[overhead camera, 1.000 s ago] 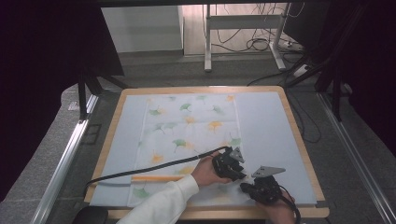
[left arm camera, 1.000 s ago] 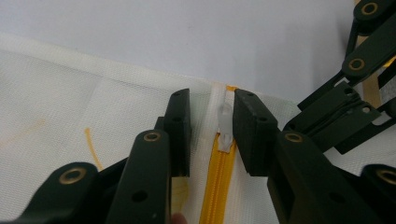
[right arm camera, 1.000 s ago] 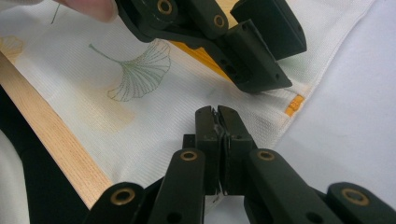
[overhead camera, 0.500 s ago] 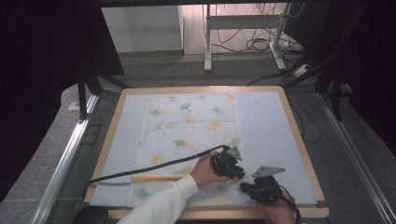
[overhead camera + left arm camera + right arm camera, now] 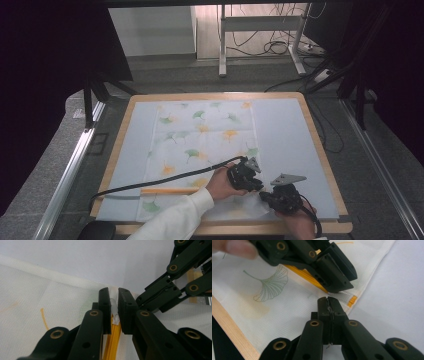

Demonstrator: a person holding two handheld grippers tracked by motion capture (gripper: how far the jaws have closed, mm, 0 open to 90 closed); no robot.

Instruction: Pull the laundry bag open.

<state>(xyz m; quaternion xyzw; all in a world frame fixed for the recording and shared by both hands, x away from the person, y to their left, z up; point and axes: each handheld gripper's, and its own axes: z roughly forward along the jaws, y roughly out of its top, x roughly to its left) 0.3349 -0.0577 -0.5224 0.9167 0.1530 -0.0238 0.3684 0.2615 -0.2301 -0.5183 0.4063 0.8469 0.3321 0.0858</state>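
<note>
We find the left tool (image 5: 114,308) pinching the yellow cord's (image 5: 111,343) tip; the right tool (image 5: 329,305), pressed together, pins the ginkgo-print cloth (image 5: 287,312) steady.

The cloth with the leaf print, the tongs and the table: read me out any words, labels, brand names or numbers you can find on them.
No readable text in any view.
The cloth bears only green and orange leaf prints, no lettering.
The left tongs and right tongs show brass rivets and plain black links, no brand or number.
The table rim is bare wood.
</note>
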